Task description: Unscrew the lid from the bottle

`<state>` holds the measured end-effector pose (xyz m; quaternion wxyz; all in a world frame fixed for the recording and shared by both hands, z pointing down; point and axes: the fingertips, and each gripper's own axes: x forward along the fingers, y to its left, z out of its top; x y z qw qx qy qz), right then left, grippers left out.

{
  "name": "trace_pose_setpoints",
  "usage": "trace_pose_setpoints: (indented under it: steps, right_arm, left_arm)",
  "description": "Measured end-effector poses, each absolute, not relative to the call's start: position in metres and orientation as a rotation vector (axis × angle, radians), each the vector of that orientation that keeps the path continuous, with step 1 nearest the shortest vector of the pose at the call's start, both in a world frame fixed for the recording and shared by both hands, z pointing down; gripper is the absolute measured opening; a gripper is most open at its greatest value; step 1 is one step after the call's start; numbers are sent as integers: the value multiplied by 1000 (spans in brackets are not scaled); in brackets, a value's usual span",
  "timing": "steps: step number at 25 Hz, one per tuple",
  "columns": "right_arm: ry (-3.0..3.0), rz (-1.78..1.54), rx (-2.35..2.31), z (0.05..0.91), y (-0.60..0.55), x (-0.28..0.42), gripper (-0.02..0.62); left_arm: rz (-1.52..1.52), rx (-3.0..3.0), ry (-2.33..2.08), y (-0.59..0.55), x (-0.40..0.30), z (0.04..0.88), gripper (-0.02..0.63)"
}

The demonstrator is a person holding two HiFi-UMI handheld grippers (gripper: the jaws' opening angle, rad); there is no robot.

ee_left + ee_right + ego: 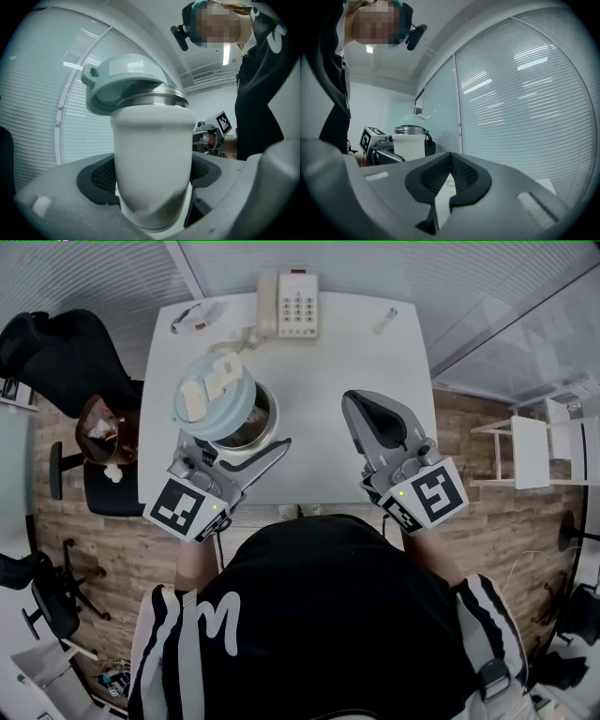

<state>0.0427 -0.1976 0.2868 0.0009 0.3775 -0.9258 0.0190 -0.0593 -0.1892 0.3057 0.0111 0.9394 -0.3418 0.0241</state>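
My left gripper (236, 456) is shut on a white bottle (152, 159), its pads (101, 176) pressing both sides of the body. The bottle is held above the near left of the white table (375, 352). A pale blue lid (214, 397) lies tilted on the bottle's steel rim (152, 100) and leans to the left. Part of the bottle's mouth (251, 427) is uncovered. My right gripper (362, 404) is shut with nothing in it and hovers apart to the right. In the right gripper view its jaws (449, 180) meet, and the bottle (408, 143) shows far off at the left.
A white telephone (291, 304) stands at the table's far edge. A pen (192, 317) lies far left and a small object (384, 320) far right. A black chair (66, 352) and a brown bag (103, 432) are left of the table. Window blinds (525, 93) lie beyond.
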Motion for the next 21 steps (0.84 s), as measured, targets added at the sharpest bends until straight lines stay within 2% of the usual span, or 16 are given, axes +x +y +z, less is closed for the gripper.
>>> trace_pose_setpoints:
  steps: [21]
  right_arm:
    - [-2909,49,1173,282,-198,44,0]
  left_arm:
    - [56,2926,-1060,-190,-58,305,430]
